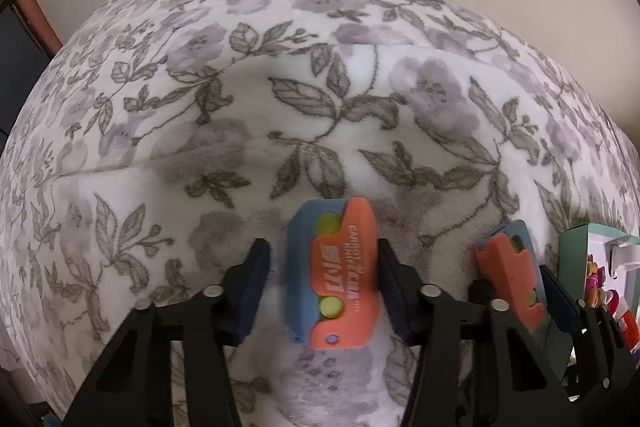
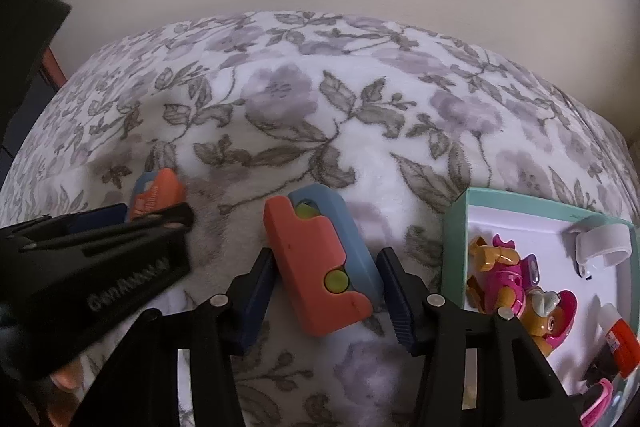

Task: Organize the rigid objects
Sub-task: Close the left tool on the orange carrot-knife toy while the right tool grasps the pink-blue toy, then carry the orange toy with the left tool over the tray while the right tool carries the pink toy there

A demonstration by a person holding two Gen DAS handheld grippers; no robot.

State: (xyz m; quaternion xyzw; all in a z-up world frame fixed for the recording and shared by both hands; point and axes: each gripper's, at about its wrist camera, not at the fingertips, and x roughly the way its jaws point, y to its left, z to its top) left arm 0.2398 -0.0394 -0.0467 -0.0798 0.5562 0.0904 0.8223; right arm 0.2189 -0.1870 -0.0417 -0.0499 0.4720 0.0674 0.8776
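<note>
An orange-and-blue toy (image 1: 340, 275) with green dots lies on the floral blanket (image 1: 280, 107). It sits between the fingers of my left gripper (image 1: 322, 255). The right pad meets its orange side, while a narrow gap shows at the left pad, so this gripper is open. A second orange-and-blue toy (image 2: 320, 263) lies tilted in my right gripper (image 2: 325, 261), whose two pads press on its sides. That pair also shows in the left wrist view, the toy (image 1: 506, 271) standing on edge between the fingers. In the right wrist view my left gripper (image 2: 140, 213) is at the left, its toy (image 2: 158, 193) partly hidden.
A teal box (image 2: 456, 227) with a white inside stands right of my right gripper. It holds a pink pup figure (image 2: 516, 279), a white curved piece (image 2: 600, 243) and an orange-and-white tube (image 2: 618, 339). A pale wall rises behind the blanket.
</note>
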